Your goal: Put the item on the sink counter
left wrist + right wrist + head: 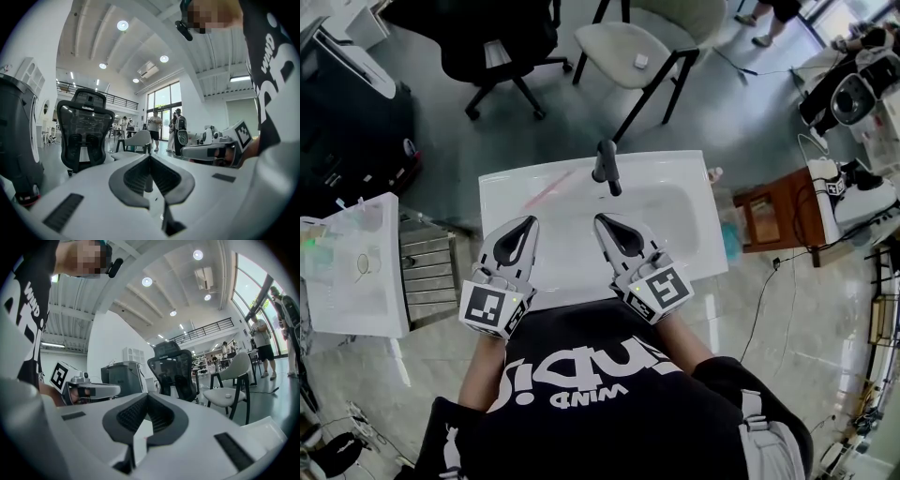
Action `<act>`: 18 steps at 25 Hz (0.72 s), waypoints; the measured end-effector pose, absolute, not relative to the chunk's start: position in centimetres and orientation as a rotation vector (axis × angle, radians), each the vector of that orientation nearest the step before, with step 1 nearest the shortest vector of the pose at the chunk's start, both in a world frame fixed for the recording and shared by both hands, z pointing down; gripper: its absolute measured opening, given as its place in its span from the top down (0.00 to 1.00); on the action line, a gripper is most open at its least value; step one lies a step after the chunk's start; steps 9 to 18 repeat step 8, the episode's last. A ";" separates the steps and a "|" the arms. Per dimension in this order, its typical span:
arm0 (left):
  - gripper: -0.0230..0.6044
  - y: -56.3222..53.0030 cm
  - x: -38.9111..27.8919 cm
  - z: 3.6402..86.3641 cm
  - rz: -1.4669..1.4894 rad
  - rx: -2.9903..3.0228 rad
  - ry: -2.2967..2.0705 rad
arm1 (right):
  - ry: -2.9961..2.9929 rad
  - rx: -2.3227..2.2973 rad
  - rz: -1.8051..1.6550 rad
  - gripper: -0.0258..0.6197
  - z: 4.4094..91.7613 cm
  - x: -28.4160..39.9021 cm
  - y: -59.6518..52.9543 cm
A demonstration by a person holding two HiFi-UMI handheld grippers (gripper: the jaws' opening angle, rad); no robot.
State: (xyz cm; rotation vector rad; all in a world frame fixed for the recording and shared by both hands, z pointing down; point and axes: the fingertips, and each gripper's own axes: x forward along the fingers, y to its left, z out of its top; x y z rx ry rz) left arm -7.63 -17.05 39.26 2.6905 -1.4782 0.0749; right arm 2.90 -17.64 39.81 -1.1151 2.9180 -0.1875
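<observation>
The grey floor (722, 103) is the widest open stretch, running beyond the far edge of the sink and down its right side. The white sink counter (508, 202) stands in the middle, its near edge against the person's black shirt (609, 394). On its left a narrow gap separates it from a metal rack (427, 272), which stands beside a white table (347, 291). On its right a brown wooden box (769, 217) stands near the counter's end.

Past the far edge, a black office chair (487, 37) and a beige chair (623, 45) stand on the floor, apart from the counter.

The basin (670, 211) takes up the right part of the counter, and its bowl shows bare white. The flat stretch on the left is the broadest free surface. A black faucet (607, 169) rises at the back edge, reaching over the basin.

The left gripper (528, 221) and right gripper (602, 221) hover side by side over the near half of the counter, tips pointing toward the faucet. Each has its fingers pressed together, with nothing between them.

A thin pink item (548, 188) lies slantwise on the counter's flat part, just left of the faucet and beyond the left gripper's tip; what it is cannot be told. A small object (713, 174) sits at the back right corner.
</observation>
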 end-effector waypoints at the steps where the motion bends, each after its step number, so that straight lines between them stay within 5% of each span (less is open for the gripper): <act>1: 0.93 -17.1 -7.7 39.4 0.076 2.692 -1.476 | 2.918 -1.117 -0.188 0.93 39.9 2.9 -17.6; 18: 0.93 -17.6 -7.9 39.8 0.107 2.695 -1.467 | 2.919 -1.135 -0.192 0.93 40.2 2.7 -18.0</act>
